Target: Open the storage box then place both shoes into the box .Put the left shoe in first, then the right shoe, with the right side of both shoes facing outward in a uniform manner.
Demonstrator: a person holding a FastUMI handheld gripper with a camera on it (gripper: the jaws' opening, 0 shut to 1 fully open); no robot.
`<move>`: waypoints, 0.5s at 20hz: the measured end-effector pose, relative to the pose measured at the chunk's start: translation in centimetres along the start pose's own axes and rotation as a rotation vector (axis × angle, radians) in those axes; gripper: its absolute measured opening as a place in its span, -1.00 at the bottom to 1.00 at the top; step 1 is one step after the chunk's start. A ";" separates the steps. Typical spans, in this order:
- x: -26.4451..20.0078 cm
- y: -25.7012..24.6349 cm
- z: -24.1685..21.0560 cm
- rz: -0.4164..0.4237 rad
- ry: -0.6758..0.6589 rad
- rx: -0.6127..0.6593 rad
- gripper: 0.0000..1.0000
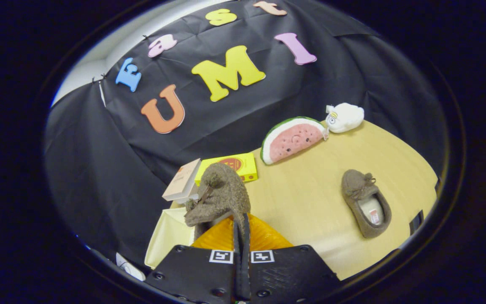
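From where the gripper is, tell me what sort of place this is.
Probably a staged recording booth, not a home: a black cloth wall backs a small wooden table set with props, like a watermelon plush. The gripper is shut on a shoe.

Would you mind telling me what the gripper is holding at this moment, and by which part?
The gripper is shut on a brown fuzzy shoe, pinching a thin edge of it, apparently the rim at the opening. The shoe hangs above the orange storage box.

Fingers (241, 236) clamped on brown shoe (222, 196) above orange box (264, 237), second shoe (365, 202) on table (306, 198).
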State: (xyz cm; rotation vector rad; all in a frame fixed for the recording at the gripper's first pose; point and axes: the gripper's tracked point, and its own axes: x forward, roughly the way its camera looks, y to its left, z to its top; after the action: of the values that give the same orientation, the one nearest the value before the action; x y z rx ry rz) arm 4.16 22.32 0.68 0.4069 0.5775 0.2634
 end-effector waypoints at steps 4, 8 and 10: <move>0.3 5.5 -0.9 0.034 -0.001 0.006 -0.99; 2.2 10.7 -3.6 0.059 0.043 0.036 -0.99; 3.4 12.6 -5.1 0.071 0.054 0.095 -0.98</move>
State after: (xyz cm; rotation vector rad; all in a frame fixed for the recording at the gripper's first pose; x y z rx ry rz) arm 2.40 36.20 0.77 0.5142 0.6303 0.3169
